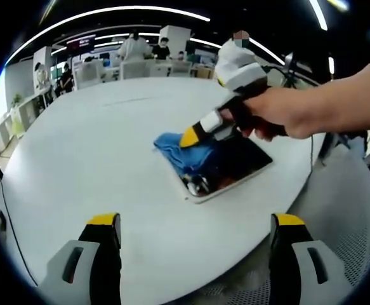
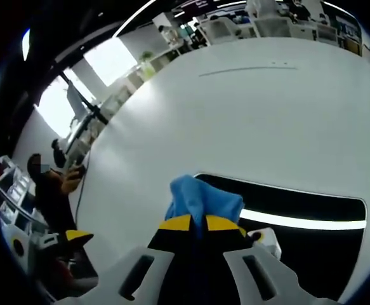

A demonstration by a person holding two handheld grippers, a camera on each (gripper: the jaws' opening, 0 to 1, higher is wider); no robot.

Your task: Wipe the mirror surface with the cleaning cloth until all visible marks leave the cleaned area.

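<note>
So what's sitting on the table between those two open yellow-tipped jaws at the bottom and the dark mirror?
Nothing: in the left gripper view, only bare round white table lies between the left gripper and the white-framed mirror.

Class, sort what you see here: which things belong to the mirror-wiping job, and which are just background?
Job:
- mirror
- blue cleaning cloth
- right claw, shut on the cloth
- left claw, open and apart from the mirror

Background:
- white round table
- office desks
- people beyond the table

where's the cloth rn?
The blue cloth is clamped in the right gripper, pressed on the mirror at its far-left end in the left gripper view.
</note>
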